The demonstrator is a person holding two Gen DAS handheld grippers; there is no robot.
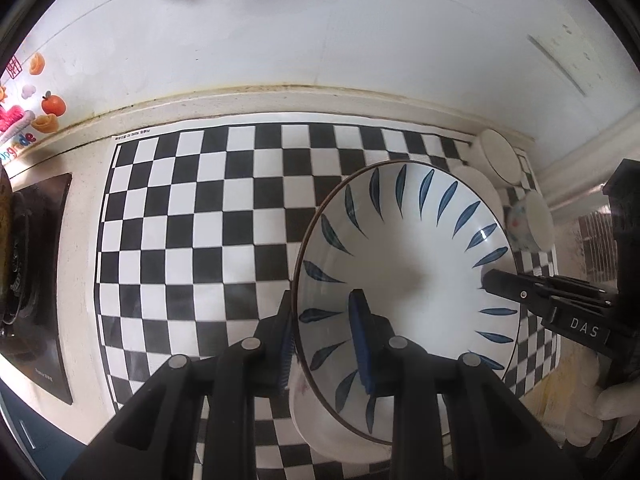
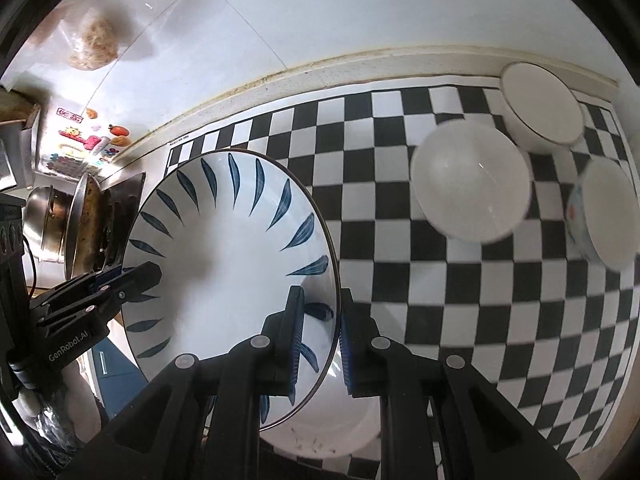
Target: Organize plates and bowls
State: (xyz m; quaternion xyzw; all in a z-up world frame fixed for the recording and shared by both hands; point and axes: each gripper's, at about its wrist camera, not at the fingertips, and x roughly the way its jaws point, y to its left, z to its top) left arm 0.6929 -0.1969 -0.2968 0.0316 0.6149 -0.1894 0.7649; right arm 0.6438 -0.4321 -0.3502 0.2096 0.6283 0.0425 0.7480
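A large white bowl with blue leaf strokes and a dark rim [image 1: 408, 264] [image 2: 228, 256] hangs above the checkered mat [image 1: 200, 220], held from both sides. My left gripper [image 1: 324, 340] is shut on the bowl's near rim, one pad inside and one outside; it also shows at the bowl's left edge in the right wrist view [image 2: 148, 276]. My right gripper [image 2: 320, 344] is shut on the opposite rim and reaches in from the right in the left wrist view [image 1: 492, 280]. Three smaller bowls stand on the mat: a plain white bowl [image 2: 472, 184], a white bowl behind it [image 2: 540, 108], and a patterned bowl [image 2: 608, 212].
A black stove top [image 1: 36, 280] with a metal pan [image 2: 80, 220] lies left of the mat. White tiled wall with fruit stickers [image 1: 52, 104] runs behind the counter. A gloved hand [image 1: 612, 404] holds the right gripper. The small bowls crowd the mat's right rear corner [image 1: 500, 156].
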